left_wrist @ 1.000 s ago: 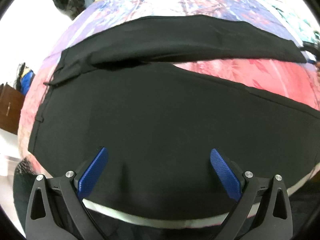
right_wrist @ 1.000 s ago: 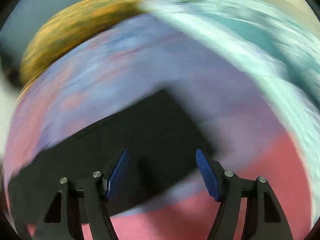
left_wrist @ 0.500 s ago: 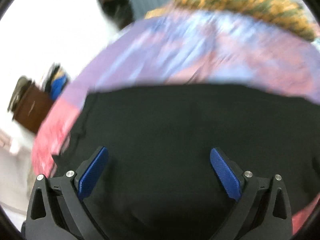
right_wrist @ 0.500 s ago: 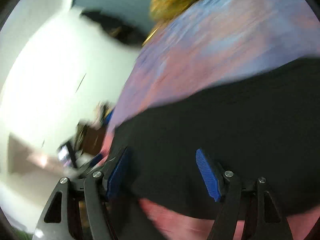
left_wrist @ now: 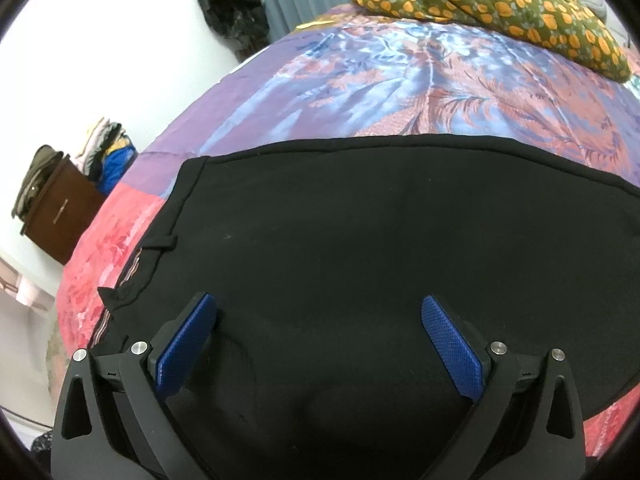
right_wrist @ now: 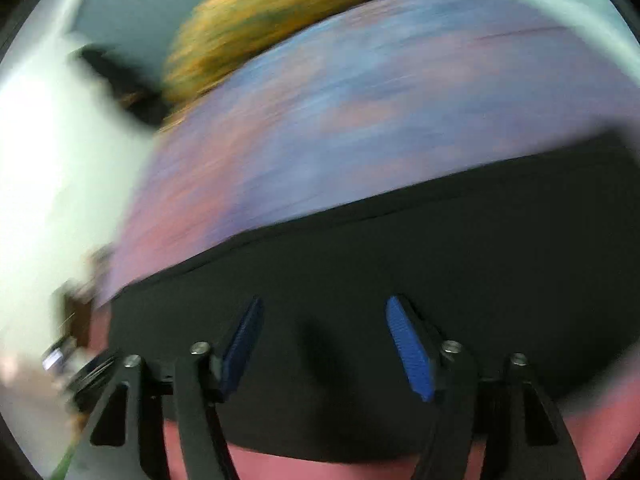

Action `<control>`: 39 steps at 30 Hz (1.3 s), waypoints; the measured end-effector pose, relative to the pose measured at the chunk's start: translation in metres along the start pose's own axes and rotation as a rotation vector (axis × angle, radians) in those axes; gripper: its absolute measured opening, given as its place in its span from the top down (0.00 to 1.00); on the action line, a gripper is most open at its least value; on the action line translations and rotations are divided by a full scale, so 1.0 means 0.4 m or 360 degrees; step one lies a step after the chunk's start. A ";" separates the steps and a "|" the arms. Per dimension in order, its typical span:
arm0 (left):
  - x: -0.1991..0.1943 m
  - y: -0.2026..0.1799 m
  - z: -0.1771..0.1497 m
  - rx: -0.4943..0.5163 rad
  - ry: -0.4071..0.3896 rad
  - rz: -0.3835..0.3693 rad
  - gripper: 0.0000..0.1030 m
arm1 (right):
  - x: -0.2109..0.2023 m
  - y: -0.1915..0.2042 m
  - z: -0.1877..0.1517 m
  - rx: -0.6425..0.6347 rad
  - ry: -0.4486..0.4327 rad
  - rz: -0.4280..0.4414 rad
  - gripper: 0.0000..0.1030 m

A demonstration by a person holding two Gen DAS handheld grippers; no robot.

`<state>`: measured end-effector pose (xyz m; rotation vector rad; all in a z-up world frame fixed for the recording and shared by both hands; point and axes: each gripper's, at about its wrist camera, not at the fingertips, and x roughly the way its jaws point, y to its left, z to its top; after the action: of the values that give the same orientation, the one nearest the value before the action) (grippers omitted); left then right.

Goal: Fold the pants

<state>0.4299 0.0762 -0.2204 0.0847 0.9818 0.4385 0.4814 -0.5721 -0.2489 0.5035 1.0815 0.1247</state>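
Note:
Black pants (left_wrist: pixel 360 232) lie flat on a bed with a pink and purple floral cover (left_wrist: pixel 420 80), one leg folded over the other, waistband at the left. My left gripper (left_wrist: pixel 316 312) is open and empty, just above the pants near the waistband end. In the blurred right wrist view the pants (right_wrist: pixel 440 264) fill the lower half. My right gripper (right_wrist: pixel 322 312) is open and empty over them.
A green pillow with orange spots (left_wrist: pixel 488 4) lies at the head of the bed. A brown cabinet (left_wrist: pixel 60 216) with piled clothes stands off the bed's left side. Dark bags (left_wrist: pixel 228 4) hang on the white wall.
The pants went from two spread legs to one stacked shape. My left gripper moved up toward the waistband. My right gripper swung left from the leg end and is still moving.

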 end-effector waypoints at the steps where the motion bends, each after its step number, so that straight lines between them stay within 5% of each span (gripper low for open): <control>1: -0.002 0.001 0.001 0.0001 0.0007 -0.0002 0.01 | -0.032 -0.069 0.012 0.0078 -0.0039 -0.0064 0.37; 4: -0.023 0.011 -0.003 -0.0014 0.0030 -0.0008 0.01 | -0.184 -0.248 0.027 0.0325 -0.0229 -0.0374 0.36; 7: -0.065 0.021 -0.020 -0.0030 0.0021 -0.0032 0.01 | -0.307 -0.288 -0.008 0.0409 -0.0377 -0.0596 0.30; 12: -0.201 -0.001 -0.100 -0.0040 0.0005 -0.0258 0.01 | -0.418 -0.144 -0.177 0.0207 -0.0344 -0.0292 0.30; 15: -0.276 -0.079 -0.193 0.0124 0.0065 -0.0465 0.01 | -0.398 0.043 -0.385 0.0052 -0.0127 0.0124 0.27; 18: -0.314 -0.155 -0.303 0.0340 0.0129 -0.0568 0.01 | -0.336 0.135 -0.560 0.0016 0.0120 0.0272 0.27; 20: -0.315 -0.165 -0.362 0.0447 0.0130 -0.0490 0.00 | -0.320 0.128 -0.654 0.0029 0.0186 0.0207 0.30; 22: -0.310 -0.118 -0.379 0.0412 0.0106 -0.0455 0.00 | -0.376 0.083 -0.695 0.0092 0.0064 0.0129 0.36; 25: -0.269 -0.002 -0.357 0.0305 0.0096 -0.0226 0.00 | -0.462 -0.039 -0.698 0.0319 -0.0134 -0.0263 0.26; 29: -0.179 0.188 -0.316 0.0035 0.0169 0.0037 0.00 | -0.528 -0.133 -0.711 0.0662 -0.0261 -0.0252 0.24; 33: -0.137 0.332 -0.314 -0.0211 0.0257 0.0104 0.00 | -0.488 -0.019 -0.707 0.0466 -0.0204 -0.0276 0.24; 39: -0.167 0.355 -0.284 -0.0290 0.0227 -0.0081 0.01 | -0.315 0.277 -0.791 0.0097 -0.0089 -0.0238 0.10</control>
<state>0.2594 0.1644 -0.1940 -0.1372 1.0774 0.4904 0.1627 -0.4122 -0.2134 0.4762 1.0665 -0.0537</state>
